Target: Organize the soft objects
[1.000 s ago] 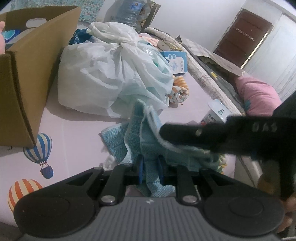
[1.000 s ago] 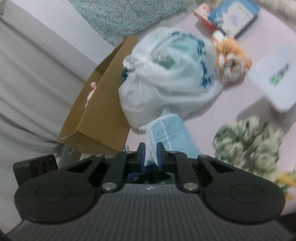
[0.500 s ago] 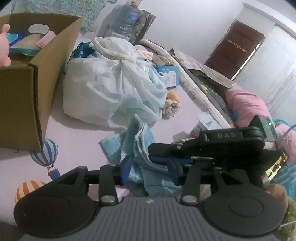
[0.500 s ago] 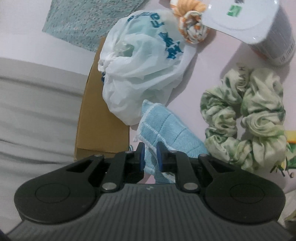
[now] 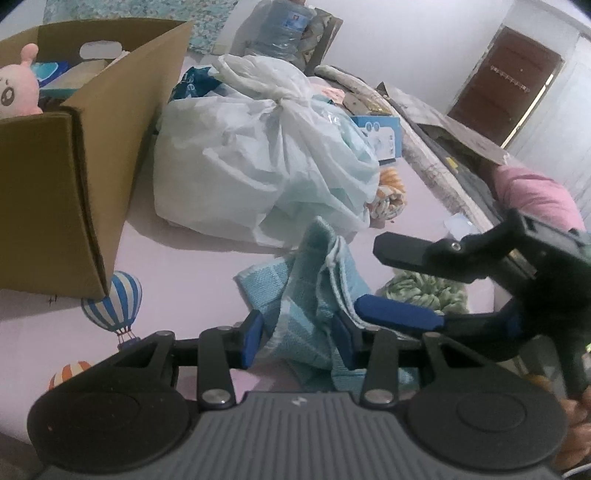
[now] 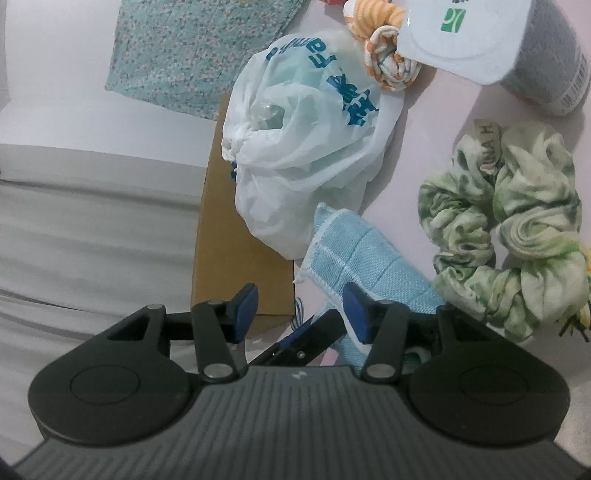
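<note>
door (image 5: pixel 506 85) | water jug (image 5: pixel 284 26) | blue carton (image 5: pixel 382 138) | white tub (image 6: pixel 480 40)

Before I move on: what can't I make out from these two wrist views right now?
- Left wrist: blue cloth lower edge, hidden behind the left gripper body.
- Left wrist: cardboard box contents, mostly behind its wall.
- Right wrist: white plastic bag contents, only vague shapes.
- Right wrist: grey container, cut off at the edge.
</note>
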The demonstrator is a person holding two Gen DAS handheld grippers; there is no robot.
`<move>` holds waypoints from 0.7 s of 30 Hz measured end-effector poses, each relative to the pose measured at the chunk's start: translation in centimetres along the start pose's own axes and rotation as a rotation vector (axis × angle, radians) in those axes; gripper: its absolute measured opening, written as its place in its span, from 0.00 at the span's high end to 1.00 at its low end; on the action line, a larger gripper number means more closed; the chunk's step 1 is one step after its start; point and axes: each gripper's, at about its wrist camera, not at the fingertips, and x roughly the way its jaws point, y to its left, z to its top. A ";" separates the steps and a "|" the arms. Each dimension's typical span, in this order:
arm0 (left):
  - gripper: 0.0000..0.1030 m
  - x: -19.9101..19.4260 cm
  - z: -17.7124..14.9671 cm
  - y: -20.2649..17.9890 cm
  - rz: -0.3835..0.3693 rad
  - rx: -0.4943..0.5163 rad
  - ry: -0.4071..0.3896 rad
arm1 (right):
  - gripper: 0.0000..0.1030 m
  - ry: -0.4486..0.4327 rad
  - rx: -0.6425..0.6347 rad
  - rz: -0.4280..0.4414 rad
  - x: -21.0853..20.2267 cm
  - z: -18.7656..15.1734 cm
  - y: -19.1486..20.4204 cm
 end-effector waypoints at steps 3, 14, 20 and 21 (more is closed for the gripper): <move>0.59 -0.7 0.0 0.6 -0.046 -0.039 -0.025 | 0.50 0.001 0.026 0.021 -0.3 0.0 -0.5; 0.47 -0.5 0.5 1.1 -0.053 -0.077 -0.025 | 0.47 -0.008 0.101 0.068 -0.1 -1.3 -1.2; 0.43 -0.1 0.3 0.9 -0.039 -0.061 -0.024 | 0.46 -0.030 0.128 0.097 -0.2 -1.6 -1.7; 0.43 -0.1 0.3 1.0 -0.043 -0.062 -0.024 | 0.46 -0.032 0.140 0.108 -0.2 -1.6 -1.9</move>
